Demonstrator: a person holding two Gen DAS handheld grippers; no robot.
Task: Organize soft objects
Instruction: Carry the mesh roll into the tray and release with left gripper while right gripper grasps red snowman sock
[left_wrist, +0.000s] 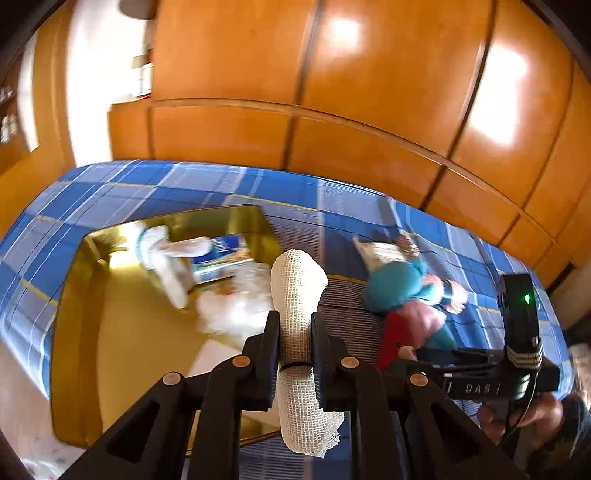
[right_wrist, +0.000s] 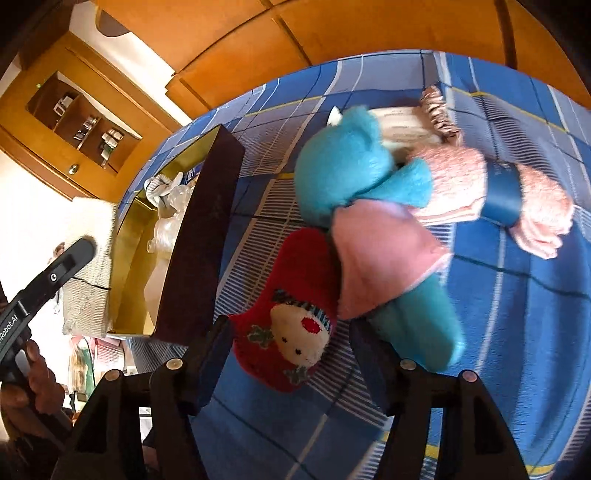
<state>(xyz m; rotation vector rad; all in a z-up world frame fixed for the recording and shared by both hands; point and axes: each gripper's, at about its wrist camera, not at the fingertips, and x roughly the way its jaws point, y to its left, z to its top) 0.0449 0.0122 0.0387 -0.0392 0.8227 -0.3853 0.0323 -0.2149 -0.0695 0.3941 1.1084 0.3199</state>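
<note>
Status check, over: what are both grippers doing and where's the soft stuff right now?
Left gripper shut on white gauze roll, by the gold box. Right gripper open, straddling red sock on the bed. Teal plush lies partly over the sock.

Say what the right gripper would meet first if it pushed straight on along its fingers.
Probably the red sock with the doll face: it lies on the blue plaid cover between the right gripper's open fingers. Depth is unclear.

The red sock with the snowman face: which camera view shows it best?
The right wrist view. There the red sock lies in full sight on the blue checked bedcover, snowman face up, between the open fingers of the right gripper. In the left wrist view only a blurred red patch shows, face hidden.
</note>
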